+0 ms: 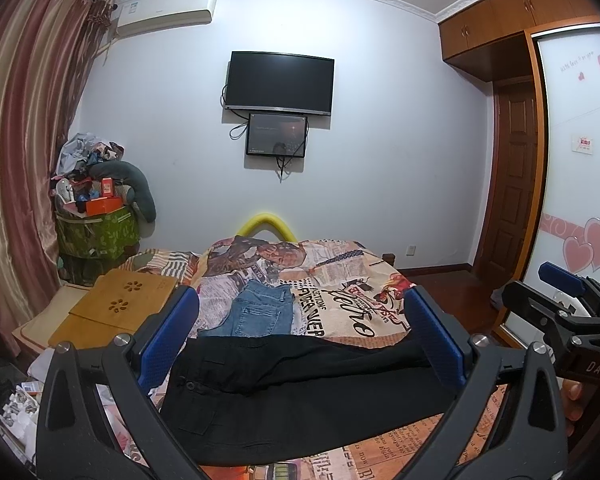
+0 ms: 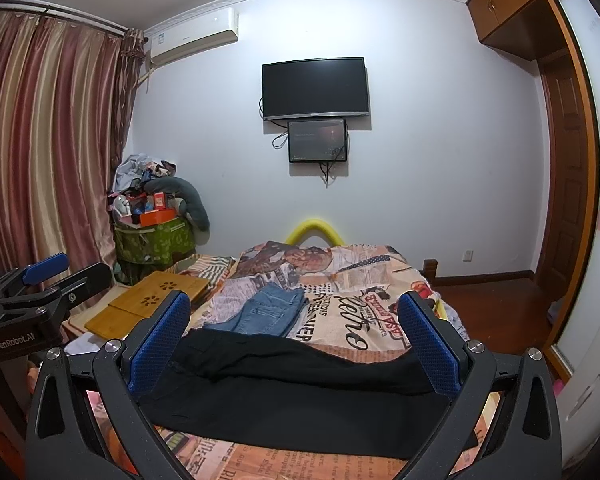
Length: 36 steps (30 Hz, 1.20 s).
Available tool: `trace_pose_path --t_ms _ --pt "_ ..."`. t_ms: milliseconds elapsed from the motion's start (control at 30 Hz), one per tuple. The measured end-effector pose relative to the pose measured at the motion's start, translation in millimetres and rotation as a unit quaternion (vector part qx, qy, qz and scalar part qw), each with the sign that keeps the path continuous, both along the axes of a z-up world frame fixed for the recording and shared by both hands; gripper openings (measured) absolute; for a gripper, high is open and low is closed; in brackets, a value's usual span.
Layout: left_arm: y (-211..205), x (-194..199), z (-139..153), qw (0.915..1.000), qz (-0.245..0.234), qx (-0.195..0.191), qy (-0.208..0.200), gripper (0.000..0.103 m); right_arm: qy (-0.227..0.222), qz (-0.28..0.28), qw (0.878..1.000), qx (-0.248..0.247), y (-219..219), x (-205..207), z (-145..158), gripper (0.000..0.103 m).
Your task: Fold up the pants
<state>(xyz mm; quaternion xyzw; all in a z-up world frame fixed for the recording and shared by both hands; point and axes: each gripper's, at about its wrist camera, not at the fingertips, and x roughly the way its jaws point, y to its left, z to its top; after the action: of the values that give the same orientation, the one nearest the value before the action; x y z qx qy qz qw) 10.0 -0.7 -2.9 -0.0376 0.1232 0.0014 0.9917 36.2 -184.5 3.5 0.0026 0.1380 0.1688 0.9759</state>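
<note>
Black pants (image 1: 300, 392) lie flat across the near edge of the bed, waist to the left, legs running right; they also show in the right wrist view (image 2: 300, 396). My left gripper (image 1: 302, 332) is open and empty, hovering above the pants. My right gripper (image 2: 296, 340) is open and empty too, above the same pants. The right gripper also shows at the right edge of the left wrist view (image 1: 560, 304); the left gripper appears at the left edge of the right wrist view (image 2: 44, 292).
Folded blue jeans (image 1: 260, 312) lie behind the black pants on the newspaper-print bedspread (image 1: 360, 280). A wooden lap desk (image 1: 120, 304) sits on the bed's left side. A cluttered green bin (image 1: 96, 232) stands by the curtain. A wardrobe (image 1: 580, 160) is on the right.
</note>
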Motion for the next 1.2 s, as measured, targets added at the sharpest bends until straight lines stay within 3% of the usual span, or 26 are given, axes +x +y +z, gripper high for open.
trace_pose_path --t_ms 1200 --pt "-3.0 2.5 -2.1 1.0 0.0 0.001 -0.001 0.103 0.002 -0.001 1.0 0.002 -1.2 0.0 -2.3 0.103"
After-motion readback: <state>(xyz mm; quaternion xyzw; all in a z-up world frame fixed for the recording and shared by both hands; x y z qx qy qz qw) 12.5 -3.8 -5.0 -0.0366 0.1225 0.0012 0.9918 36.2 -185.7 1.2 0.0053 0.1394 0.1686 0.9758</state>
